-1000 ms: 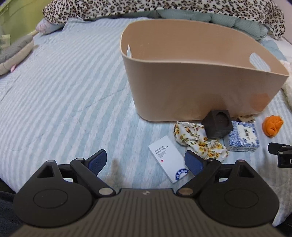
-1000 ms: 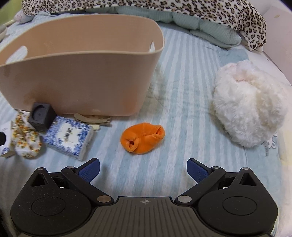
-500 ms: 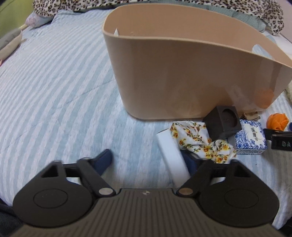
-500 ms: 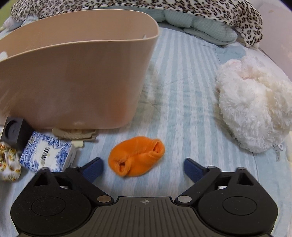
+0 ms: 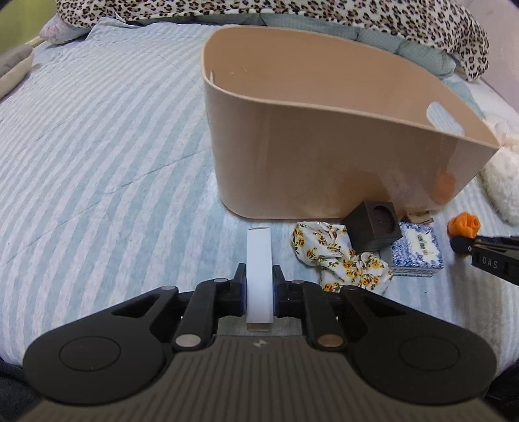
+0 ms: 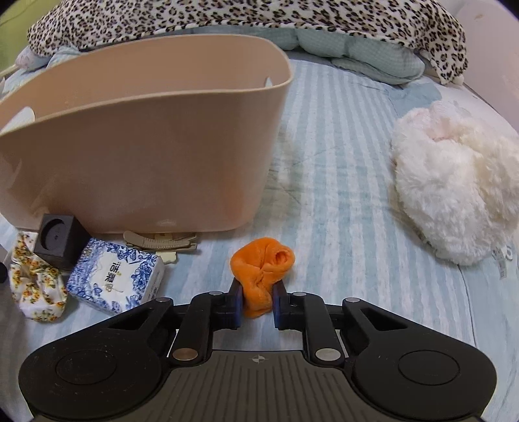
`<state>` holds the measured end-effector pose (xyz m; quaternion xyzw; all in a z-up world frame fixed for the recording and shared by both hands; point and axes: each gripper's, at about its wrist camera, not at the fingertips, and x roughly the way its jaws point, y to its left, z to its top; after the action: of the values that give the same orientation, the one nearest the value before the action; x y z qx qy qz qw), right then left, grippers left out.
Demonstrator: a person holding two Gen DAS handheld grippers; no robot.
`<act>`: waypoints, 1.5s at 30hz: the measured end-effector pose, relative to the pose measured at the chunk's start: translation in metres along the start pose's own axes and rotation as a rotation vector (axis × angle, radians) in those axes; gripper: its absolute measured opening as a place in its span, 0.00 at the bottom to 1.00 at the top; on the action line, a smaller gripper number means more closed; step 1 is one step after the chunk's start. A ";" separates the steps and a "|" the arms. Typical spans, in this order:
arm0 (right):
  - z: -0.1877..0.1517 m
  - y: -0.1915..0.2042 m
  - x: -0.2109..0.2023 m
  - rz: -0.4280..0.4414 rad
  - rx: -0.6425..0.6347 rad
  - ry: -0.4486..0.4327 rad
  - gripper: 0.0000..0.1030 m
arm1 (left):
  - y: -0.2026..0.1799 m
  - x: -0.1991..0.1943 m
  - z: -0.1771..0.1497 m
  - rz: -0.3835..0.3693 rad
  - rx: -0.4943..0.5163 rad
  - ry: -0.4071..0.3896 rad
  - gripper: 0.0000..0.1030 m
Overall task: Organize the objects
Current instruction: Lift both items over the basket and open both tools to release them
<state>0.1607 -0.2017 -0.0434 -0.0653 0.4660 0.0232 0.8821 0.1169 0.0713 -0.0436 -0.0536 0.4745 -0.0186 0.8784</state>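
Before the tub (image 5: pixel 324 155), each hand-held gripper clamps: white box (image 5: pixel 258 272), orange cloth (image 6: pixel 262 269).

Beige tub (image 5: pixel 324 155). Bed cover (image 5: pixel 97 162) pale blue and white stripes. Leopard-print blanket (image 6: pixel 259 16), black and brown spots on cream. White box (image 5: pixel 258 276), plain. Orange cloth (image 6: pixel 262 269). Floral fabric (image 5: pixel 337 256), white with yellow-orange flowers. Tissue pack (image 6: pixel 116 276) white with blue flower pattern. Black cube (image 6: pixel 60 237). Fluffy cream-white plush (image 6: pixel 454 181). Tan hair clip (image 6: pixel 162 243).
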 end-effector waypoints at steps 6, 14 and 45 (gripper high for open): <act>-0.004 -0.008 -0.037 0.054 0.059 -0.060 0.16 | -0.011 -0.023 0.004 -0.039 0.000 -0.055 0.15; -0.009 -0.004 -0.078 0.104 0.079 -0.135 0.16 | -0.016 -0.062 0.000 -0.048 0.032 -0.128 0.15; 0.095 0.029 -0.100 0.157 0.029 -0.358 0.16 | -0.059 -0.063 0.104 0.043 0.181 -0.362 0.15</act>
<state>0.1789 -0.1579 0.0890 -0.0107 0.3057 0.0964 0.9472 0.1703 0.0257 0.0726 0.0334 0.3061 -0.0325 0.9509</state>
